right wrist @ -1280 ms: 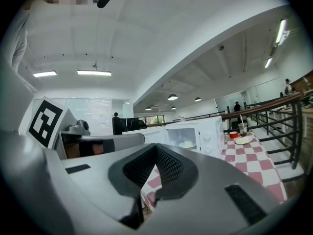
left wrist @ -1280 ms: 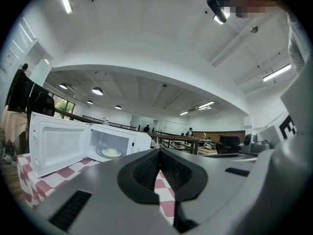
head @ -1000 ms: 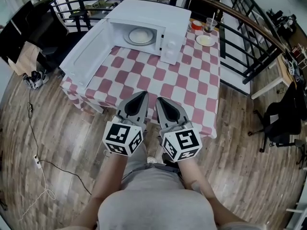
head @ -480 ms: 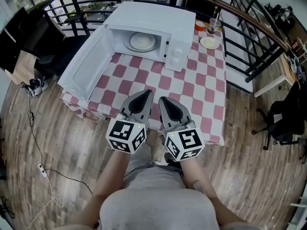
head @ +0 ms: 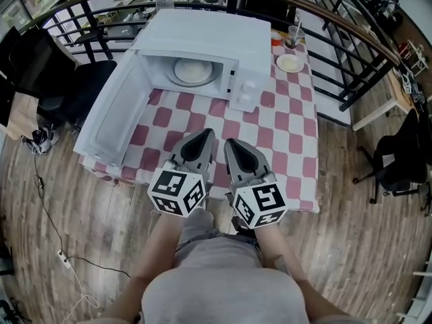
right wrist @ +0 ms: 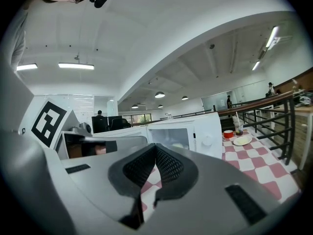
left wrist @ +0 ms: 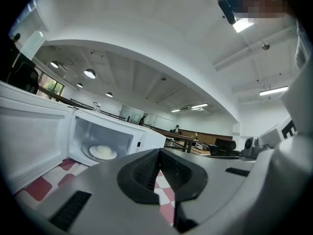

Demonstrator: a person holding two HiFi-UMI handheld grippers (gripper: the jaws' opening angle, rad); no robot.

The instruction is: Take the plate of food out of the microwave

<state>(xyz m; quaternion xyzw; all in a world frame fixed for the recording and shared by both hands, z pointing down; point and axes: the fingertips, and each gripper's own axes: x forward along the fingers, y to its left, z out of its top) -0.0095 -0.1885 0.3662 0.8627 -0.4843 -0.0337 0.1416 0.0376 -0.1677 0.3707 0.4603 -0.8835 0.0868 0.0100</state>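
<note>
L gripper (head: 203, 135) and R gripper (head: 233, 142) are held side by side, approx. level, over the near edge of the table w/ red-and-white checked cloth (head: 287, 140). Both are aimed at the boxy white microwave oven (head: 209, 36) ahead. Both pairs of jaws are pressed fully together w/ nothing gripped. The round white plate of pale food (head: 194, 71) is seen inside the oven cavity, well ahead of both tips and slightly to L gripper's side. The white oven door (head: 108, 117) is swung wide ahead-left of L gripper, prob. so the cavity can be reached unobstructed. The task is judged barely begun: the plate is untouched, and the jaws must be opened before its rim can be gripped.
</note>
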